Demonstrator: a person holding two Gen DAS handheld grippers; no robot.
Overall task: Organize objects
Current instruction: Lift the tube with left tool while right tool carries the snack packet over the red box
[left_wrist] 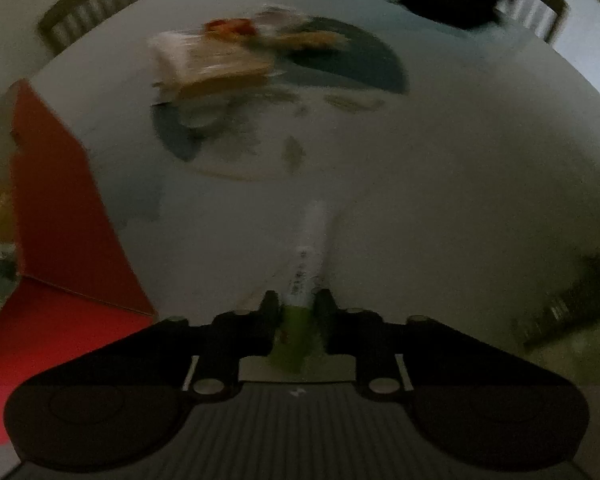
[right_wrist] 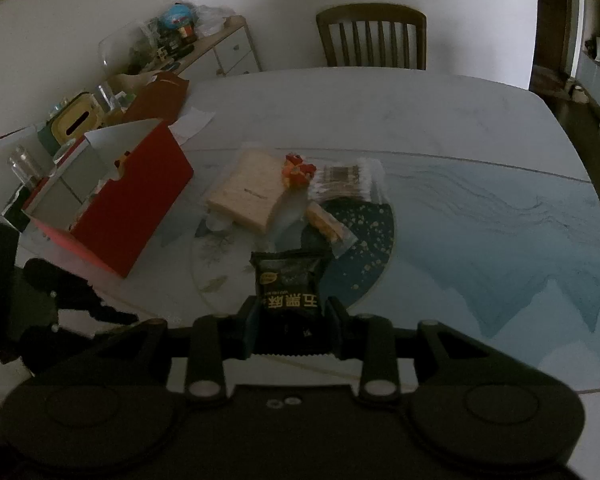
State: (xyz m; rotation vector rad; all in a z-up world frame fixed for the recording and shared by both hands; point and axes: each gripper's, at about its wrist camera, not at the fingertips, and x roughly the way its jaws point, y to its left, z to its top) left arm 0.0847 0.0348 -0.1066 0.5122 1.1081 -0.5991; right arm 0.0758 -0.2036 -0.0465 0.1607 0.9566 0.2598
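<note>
My right gripper (right_wrist: 291, 310) is shut on a black snack packet (right_wrist: 287, 280) held above the table's near side. My left gripper (left_wrist: 298, 308) is shut on a slim white tube with a green end (left_wrist: 306, 264); this view is blurred. An open red box (right_wrist: 128, 208) stands at the left, its side (left_wrist: 64, 208) close to my left gripper. In the middle of the table lie a beige pack (right_wrist: 248, 194), a red and orange item (right_wrist: 298, 172), a clear pack of cotton swabs (right_wrist: 342, 182) and a yellow wrapped snack (right_wrist: 326, 224).
The white table (right_wrist: 440, 120) carries a blue pattern. A wooden chair (right_wrist: 372, 36) stands at its far side. A cluttered sideboard (right_wrist: 204, 46) runs along the left wall, with glasses and a tissue box (right_wrist: 74, 120) behind the red box. The other gripper (right_wrist: 72, 296) shows at left.
</note>
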